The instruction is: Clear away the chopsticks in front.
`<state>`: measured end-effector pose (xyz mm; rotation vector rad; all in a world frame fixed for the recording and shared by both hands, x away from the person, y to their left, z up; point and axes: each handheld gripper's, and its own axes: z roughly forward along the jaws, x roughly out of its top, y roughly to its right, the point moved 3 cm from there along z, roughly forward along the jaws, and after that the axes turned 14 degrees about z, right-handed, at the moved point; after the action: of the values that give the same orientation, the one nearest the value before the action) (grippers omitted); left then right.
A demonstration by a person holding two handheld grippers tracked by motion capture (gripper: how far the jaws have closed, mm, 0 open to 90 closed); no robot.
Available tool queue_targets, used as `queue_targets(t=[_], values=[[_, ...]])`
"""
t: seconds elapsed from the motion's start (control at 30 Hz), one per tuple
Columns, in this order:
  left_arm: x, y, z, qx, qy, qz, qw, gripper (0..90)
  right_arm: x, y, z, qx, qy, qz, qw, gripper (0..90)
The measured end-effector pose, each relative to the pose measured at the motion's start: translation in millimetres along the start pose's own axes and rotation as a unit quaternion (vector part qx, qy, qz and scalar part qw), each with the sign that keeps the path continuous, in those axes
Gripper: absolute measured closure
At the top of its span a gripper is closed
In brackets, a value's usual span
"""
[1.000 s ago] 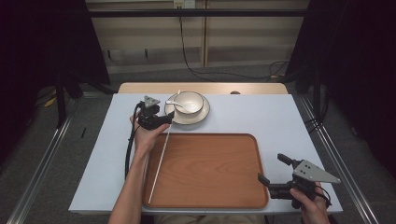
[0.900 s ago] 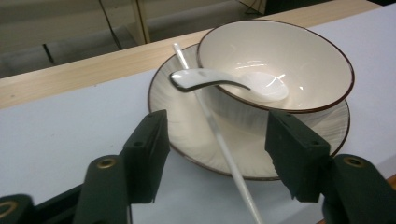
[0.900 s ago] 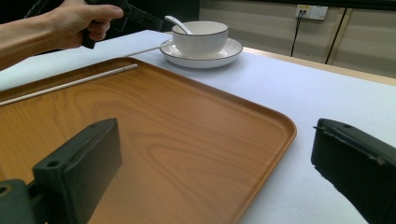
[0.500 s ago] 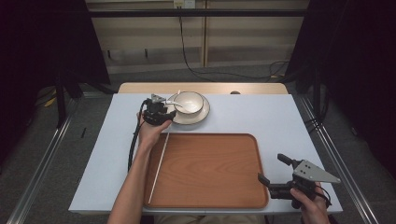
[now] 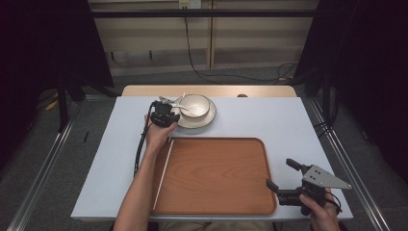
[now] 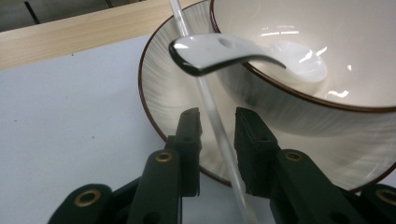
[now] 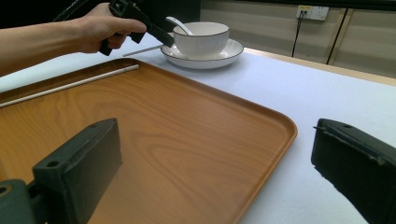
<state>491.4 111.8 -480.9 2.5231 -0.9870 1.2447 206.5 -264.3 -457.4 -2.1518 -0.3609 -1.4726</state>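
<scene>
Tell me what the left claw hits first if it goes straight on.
The left claw, jaws just now closing around a thin white stick, sits over the plate. Straight ahead it would likely meet the bowl first, below the spoon handle; depth is uncertain.

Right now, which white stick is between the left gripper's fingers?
The stick leaning on the plate, under the spoon handle; the fingers of the left gripper have just been closing around it. The other stick lies along the tray's left edge.

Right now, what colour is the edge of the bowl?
Dark brown, round the white bowl; clearest in the left gripper view.
</scene>
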Motion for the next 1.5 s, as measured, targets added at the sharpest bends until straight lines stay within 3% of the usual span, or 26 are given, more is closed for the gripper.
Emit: queue_targets(t=[0.03,0.07,0.17,0.33,0.43,0.47,0.57,0.67,0.73,0.77,0.87,1.07,1.27,1.5], values=[[0.0,0.0,0.0,0.0,0.0,0.0,1.0,72.5,-0.1,0.3,-0.1,-0.001,-0.001,0.0,1.0,1.5],[0.4,-1.3,1.6,-0.001,-0.004,-0.012,0.9999,75.4,-0.2,0.7,0.0,-0.001,-0.002,0.001,1.0,1.4],[0.4,-5.0,2.2,0.002,-0.023,0.002,0.9997,77.6,-0.4,0.9,0.3,-0.001,-0.005,0.001,1.0,1.4],[1.9,-6.9,6.8,-0.003,-0.026,-0.012,0.9996,77.7,-0.4,0.5,0.1,0.0,-0.005,0.003,1.0,1.4],[4.2,-6.4,11.5,0.009,-0.035,-0.004,0.9993,77.9,-0.3,1.1,0.0,-0.002,-0.003,0.003,1.0,1.4],[5.1,-6.3,13.0,0.011,-0.03,-0.01,0.9994,78.3,-0.5,1.0,-0.2,-0.003,-0.004,0.005,1.0,1.5],[6.7,-7.7,16.4,0.006,-0.039,0.002,0.9992,78.0,-0.5,1.5,-0.4,-0.003,-0.004,0.006,1.0,1.5],[7.4,-8.1,18.5,0.01,-0.047,0.0,0.9988,78.0,-0.6,1.9,-1.0,-0.001,-0.004,0.005,1.0,1.5],[7.8,-8.1,21.3,0.015,-0.041,-0.008,0.999,78.2,-0.4,2.1,-1.0,-0.001,-0.003,0.005,1.0,1.4],[7.0,-9.5,21.1,0.017,-0.047,-0.002,0.9987,79.4,-0.4,2.1,-0.9,-0.002,-0.003,0.004,1.0,1.4],[6.8,-11.4,23.5,0.005,-0.04,-0.03,0.9988,81.6,-0.3,1.8,-1.2,-0.002,-0.002,0.005,1.0,1.5],[9.2,-11.6,24.6,0.008,-0.046,-0.024,0.9986,82.5,-1.4,1.6,-1.6,-0.002,-0.005,0.007,1.0,1.5],[11.4,-10.1,24.4,0.0,-0.055,-0.038,0.9978,83.1,-1.2,1.3,-1.6,-0.002,-0.004,0.007,1.0,1.5],[12.6,-7.9,22.5,0.005,-0.053,-0.036,0.998,85.3,-1.1,1.4,-1.9,-0.001,-0.004,0.005,1.0,1.4]])
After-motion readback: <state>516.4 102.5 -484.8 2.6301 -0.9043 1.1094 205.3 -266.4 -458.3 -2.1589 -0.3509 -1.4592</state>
